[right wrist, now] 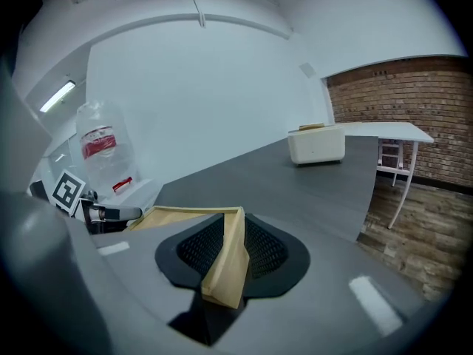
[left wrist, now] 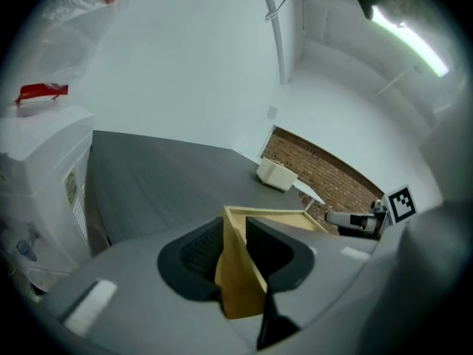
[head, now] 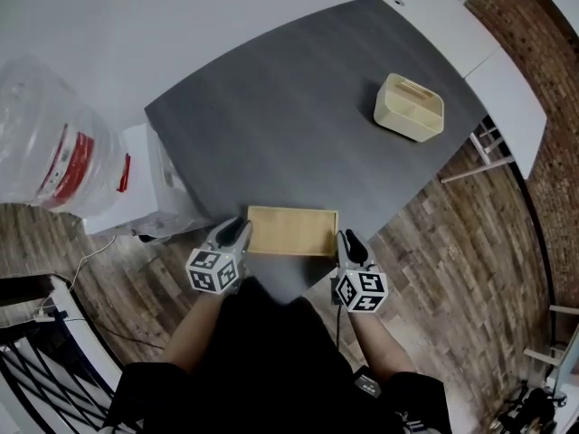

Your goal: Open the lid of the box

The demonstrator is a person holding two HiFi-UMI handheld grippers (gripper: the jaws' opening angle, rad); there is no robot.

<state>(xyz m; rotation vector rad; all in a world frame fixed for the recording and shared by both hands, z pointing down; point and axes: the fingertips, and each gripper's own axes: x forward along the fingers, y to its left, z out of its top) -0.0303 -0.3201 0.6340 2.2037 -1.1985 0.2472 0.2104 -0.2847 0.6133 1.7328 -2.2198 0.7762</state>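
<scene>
Lying at the near edge of the table [head: 289, 125], right in front of the person, the wooden lid [head: 291, 231] rests flat with its low rim turned up and nothing but bare wood showing in its hollow. The left gripper [head: 237, 231] sits at its left end and the right gripper [head: 348, 240] at its right end. Each gripper view shows the lid's thin side wall standing between that gripper's two dark pads. Both pairs of jaws stand spread, with the ribbed pad faces showing on either side of the wood rather than pinching it. The cream box [head: 409, 107] stands well apart from the lid, near the far right corner of the same table. Whether anything lies inside the box cannot be told from these views. The tabletop is dark grey with a faint grain. Just off its left side a white water dispenser [head: 136, 179] carries a large clear bottle [head: 45, 143] with a red label. A white desk [head: 507, 80] runs along the right, beside a brick wall [head: 543, 52]. The floor [head: 470, 242] is wood planking, and thin cables [head: 81, 260] trail over it at the left.
</scene>
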